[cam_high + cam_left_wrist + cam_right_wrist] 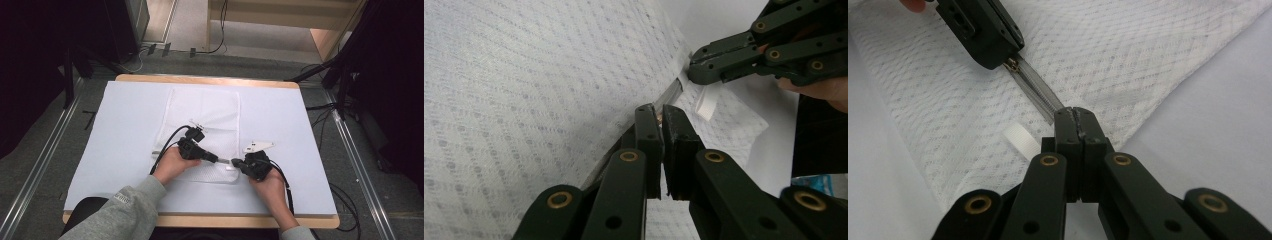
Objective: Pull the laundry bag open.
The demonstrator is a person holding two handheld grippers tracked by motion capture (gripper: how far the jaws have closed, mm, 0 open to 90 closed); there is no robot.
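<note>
A white mesh bag [202,117] lies flat on the white table [130,130], its zipper [1035,87] along the near edge. My left gripper [218,159] is shut on the brass zipper pull [1010,64], as the right gripper view shows, with its own tips [657,111] pressed together. My right gripper [235,162] faces it from the right, shut on the zipper's end at the bag's edge [1074,114]. A short stretch of zipper runs between the two grippers. A small white tag [1018,140] sticks out of the bag beside the zipper.
The table's wooden front edge [210,220] lies just below the person's forearms. Black cables [167,145] trail from both grippers across the cloth. Metal floor rails [45,160] and dark stands [345,75] flank the table.
</note>
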